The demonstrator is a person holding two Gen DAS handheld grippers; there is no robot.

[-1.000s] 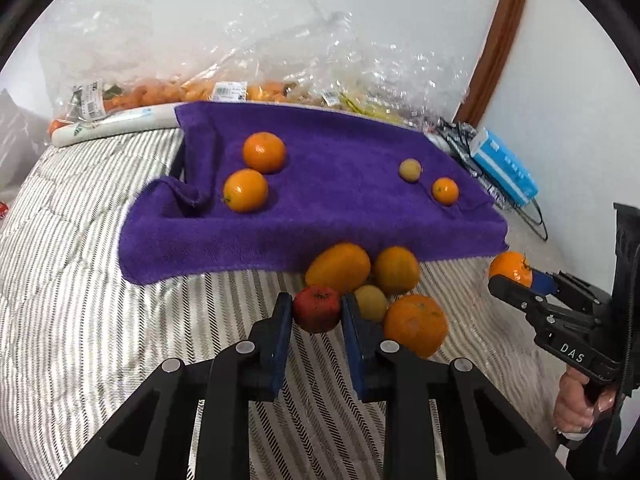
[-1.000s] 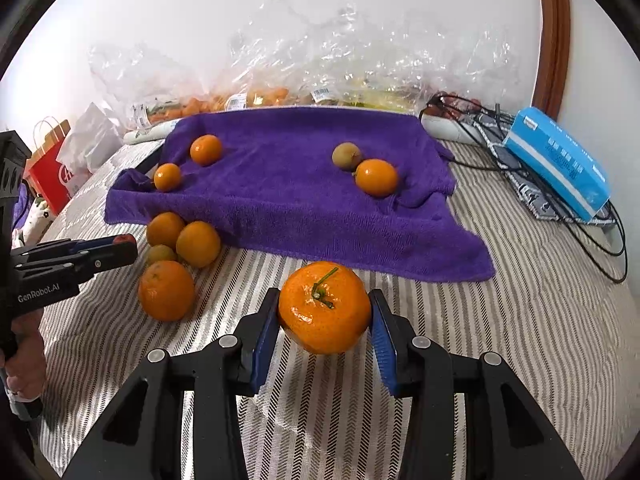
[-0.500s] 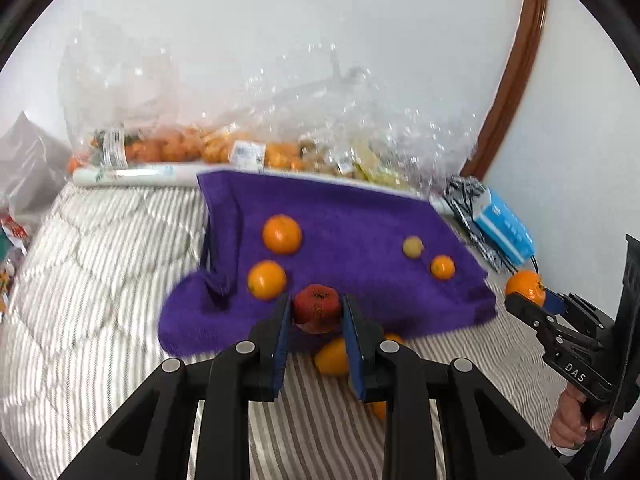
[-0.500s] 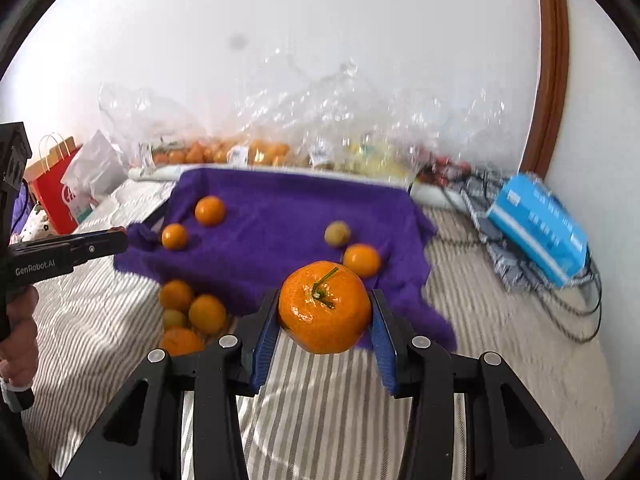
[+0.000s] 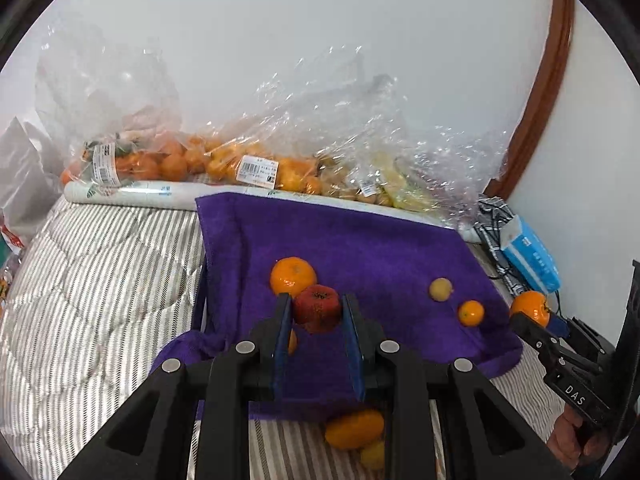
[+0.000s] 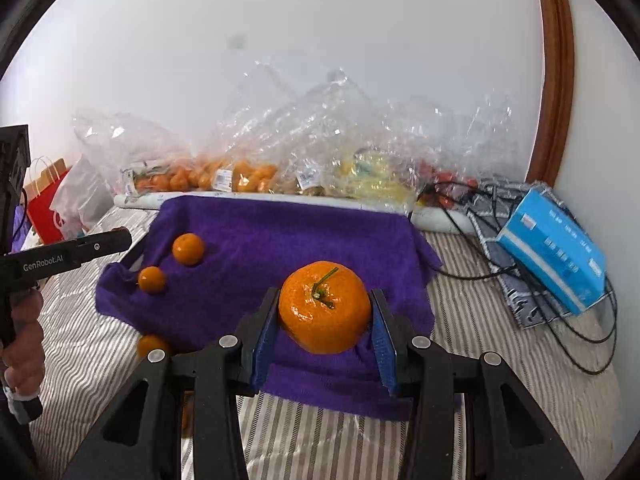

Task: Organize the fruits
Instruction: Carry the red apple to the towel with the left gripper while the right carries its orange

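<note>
Both grippers are loaded and held up over the purple towel (image 5: 360, 248) spread on the striped bed (image 5: 100, 280): the left gripper (image 5: 316, 312) is clamped on a small red fruit (image 5: 318, 308), and the right gripper (image 6: 325, 312) pinches a large mandarin (image 6: 325, 306) with a green stem, pads pressed to its two sides. My worry is the release: the towel is rumpled and sags toward its near edge, so a round fruit let go from any height could roll off onto the bed, or knock the orange (image 5: 293, 276) sitting just beyond the red fruit at about 11 o'clock. The mandarin is wide for its gripper, so a slack squeeze might let it slip early. Toward 3 o'clock on the towel lie a pale yellowish fruit (image 5: 441, 289) and a small orange (image 5: 471, 313), close together. No proper bowl or tray is in sight; the only containers are the clear plastic bags (image 5: 280, 160) along the wall at 12 o'clock, still stuffed with oranges and something yellow, and a blue box (image 6: 554, 248) at 2 o'clock, its contents hidden.
</note>
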